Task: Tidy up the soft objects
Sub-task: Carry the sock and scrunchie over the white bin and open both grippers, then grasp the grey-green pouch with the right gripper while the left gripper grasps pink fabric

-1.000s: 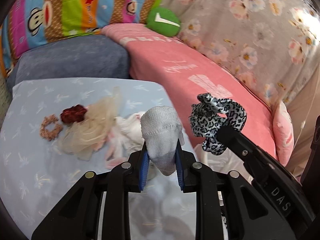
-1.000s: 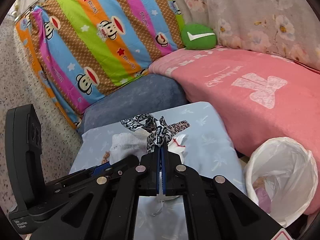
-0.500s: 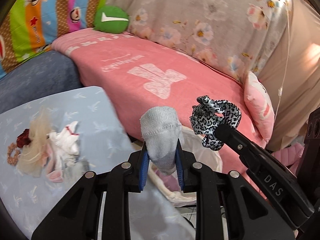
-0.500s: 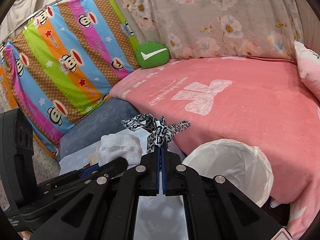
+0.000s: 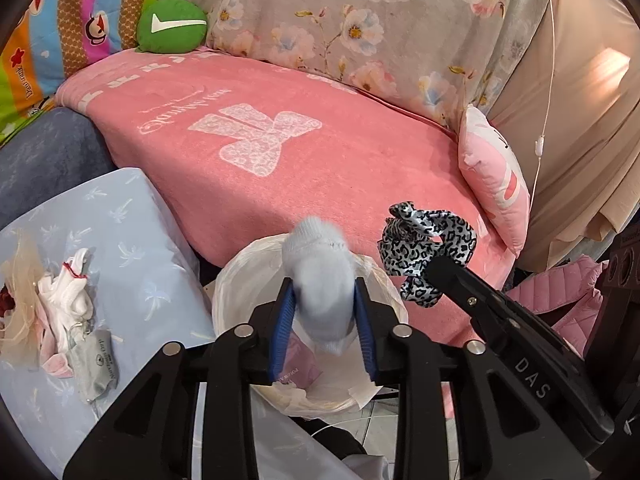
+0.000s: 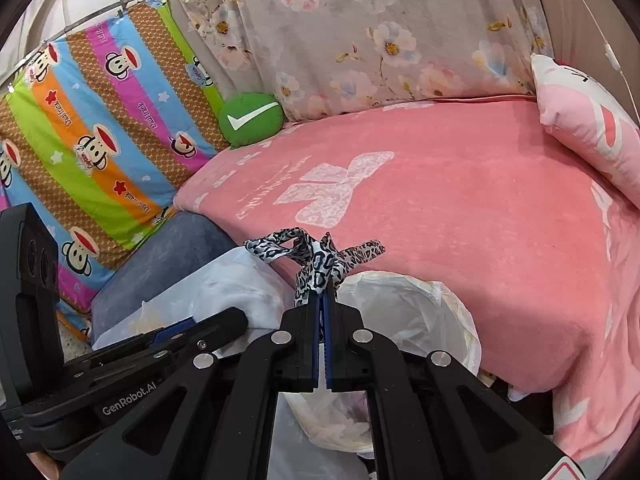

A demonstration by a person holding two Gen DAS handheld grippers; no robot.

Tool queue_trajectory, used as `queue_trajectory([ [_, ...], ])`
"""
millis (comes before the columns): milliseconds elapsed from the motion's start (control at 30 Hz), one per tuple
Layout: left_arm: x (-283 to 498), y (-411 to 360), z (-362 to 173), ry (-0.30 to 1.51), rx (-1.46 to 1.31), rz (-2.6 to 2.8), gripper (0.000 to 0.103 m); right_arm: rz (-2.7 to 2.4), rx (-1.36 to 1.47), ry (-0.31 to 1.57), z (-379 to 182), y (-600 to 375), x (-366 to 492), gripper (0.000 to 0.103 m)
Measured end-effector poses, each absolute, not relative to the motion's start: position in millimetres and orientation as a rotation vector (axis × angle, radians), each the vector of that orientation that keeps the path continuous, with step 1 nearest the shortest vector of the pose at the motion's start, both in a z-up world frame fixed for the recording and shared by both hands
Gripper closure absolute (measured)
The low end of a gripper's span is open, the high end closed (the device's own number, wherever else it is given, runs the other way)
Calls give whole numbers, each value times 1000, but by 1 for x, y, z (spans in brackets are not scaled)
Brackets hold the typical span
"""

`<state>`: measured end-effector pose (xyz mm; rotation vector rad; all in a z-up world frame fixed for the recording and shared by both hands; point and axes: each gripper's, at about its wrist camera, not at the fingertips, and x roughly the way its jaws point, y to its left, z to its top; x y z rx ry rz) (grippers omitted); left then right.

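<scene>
At far left on the blue cloth (image 5: 132, 248) lies a pile of soft things (image 5: 60, 312): a beige mesh piece, white and pink socks, a grey sock. Right of it, the left gripper (image 5: 324, 320) hangs over the white-lined bin (image 5: 240, 276), its jaws opening with the grey sock (image 5: 320, 280) between the blue pads (blurred, so contact is unclear). Just right, the right gripper (image 6: 322, 300) is clamped on the leopard scrunchie (image 6: 316, 256), above the bin's near rim. Beyond spreads the pink blanket (image 5: 320, 152), with a green cushion (image 5: 172, 26) far left and a pink pillow (image 5: 496, 180) right.
</scene>
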<state>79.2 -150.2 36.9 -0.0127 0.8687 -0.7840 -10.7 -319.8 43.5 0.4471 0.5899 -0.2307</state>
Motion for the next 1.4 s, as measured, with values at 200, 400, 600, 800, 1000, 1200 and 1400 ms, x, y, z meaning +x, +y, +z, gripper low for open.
queue_trajectory([
  [200, 79, -148, 41, 834, -22, -749, 33, -255, 457, 580, 42, -324, -14, 93],
  [400, 83, -140, 41, 834, -22, -709, 33, -248, 458, 577, 44, -320, -15, 90],
  [600, 84, -126, 40, 830, -38, -672, 33, -224, 445, 593, 43, -308, -11, 89],
  [800, 88, -108, 37, 833, -59, -632, 33, -194, 431, 611, 40, -289, -5, 87],
  [1000, 91, -86, 32, 835, -76, -586, 33, -158, 405, 631, 38, -266, 3, 80],
  [1200, 97, -63, 27, 843, -98, -542, 33, -120, 384, 650, 36, -242, 12, 79],
  [1400, 103, -36, 19, 855, -122, -491, 33, -85, 360, 681, 29, -216, 22, 79],
])
